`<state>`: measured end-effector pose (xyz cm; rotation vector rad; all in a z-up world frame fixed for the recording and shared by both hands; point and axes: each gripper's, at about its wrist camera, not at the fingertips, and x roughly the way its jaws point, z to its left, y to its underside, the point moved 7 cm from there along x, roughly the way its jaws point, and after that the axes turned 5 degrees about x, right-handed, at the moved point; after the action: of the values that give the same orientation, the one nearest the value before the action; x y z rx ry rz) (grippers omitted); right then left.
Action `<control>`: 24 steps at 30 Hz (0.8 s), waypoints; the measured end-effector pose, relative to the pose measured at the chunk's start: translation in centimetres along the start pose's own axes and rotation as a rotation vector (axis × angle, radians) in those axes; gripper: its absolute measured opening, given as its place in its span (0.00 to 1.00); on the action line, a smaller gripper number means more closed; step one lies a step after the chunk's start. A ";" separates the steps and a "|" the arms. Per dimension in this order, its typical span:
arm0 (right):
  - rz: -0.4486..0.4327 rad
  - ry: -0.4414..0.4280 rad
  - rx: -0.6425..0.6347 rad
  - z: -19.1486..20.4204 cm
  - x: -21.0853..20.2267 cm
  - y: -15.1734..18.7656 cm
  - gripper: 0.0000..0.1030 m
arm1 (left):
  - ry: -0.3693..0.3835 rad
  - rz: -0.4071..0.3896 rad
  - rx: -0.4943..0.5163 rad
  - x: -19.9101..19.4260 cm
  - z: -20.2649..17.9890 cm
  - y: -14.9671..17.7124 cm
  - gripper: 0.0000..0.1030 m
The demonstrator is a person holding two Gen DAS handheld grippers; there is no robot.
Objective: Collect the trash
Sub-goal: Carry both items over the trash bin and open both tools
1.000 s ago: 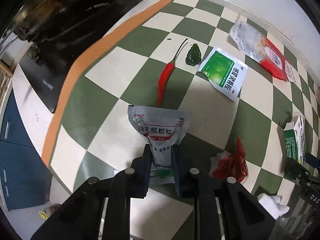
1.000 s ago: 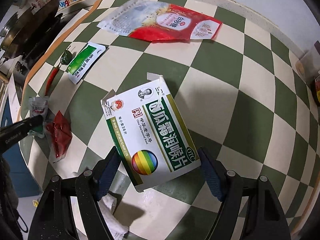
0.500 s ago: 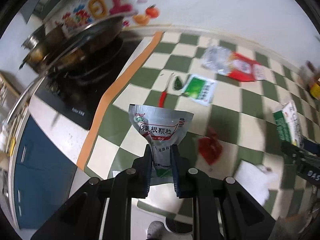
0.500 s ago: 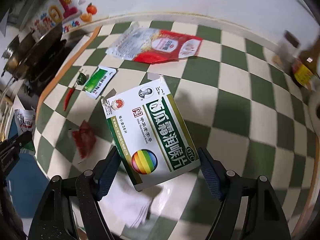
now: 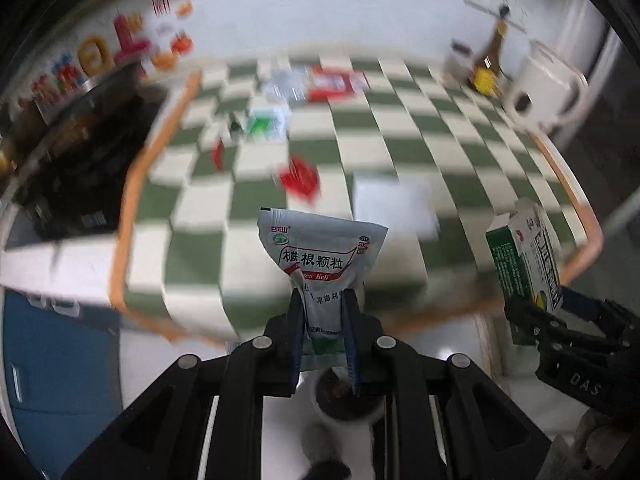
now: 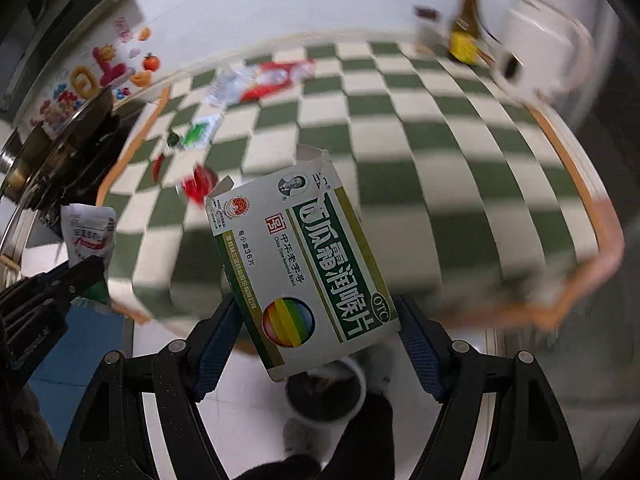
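The left gripper (image 5: 323,336) has its fingers clamped on the lower end of a silver medicine sachet (image 5: 320,256), held upright off the checkered desk (image 5: 400,136), with a dark-filled white bin (image 5: 346,400) showing just below at 6 o'clock. Over on the right gripper (image 6: 320,344), the fingers squeeze a green-and-white medicine box (image 6: 300,268) tilted toward 11 o'clock. A red wrapper (image 5: 300,178), a green packet (image 5: 264,122) and a red-and-clear bag (image 5: 320,82) lie blurred on the desk around 12 o'clock.
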<state>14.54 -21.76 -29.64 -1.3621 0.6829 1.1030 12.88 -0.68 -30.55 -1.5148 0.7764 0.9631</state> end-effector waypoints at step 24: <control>0.497 0.067 0.070 -10.6 32.2 32.0 0.76 | 0.220 0.646 -0.130 33.4 -7.9 25.1 0.60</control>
<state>0.15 -29.32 -73.31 -1.2026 1.1388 1.4095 7.09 -11.35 -71.33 -1.5234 1.4381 1.3478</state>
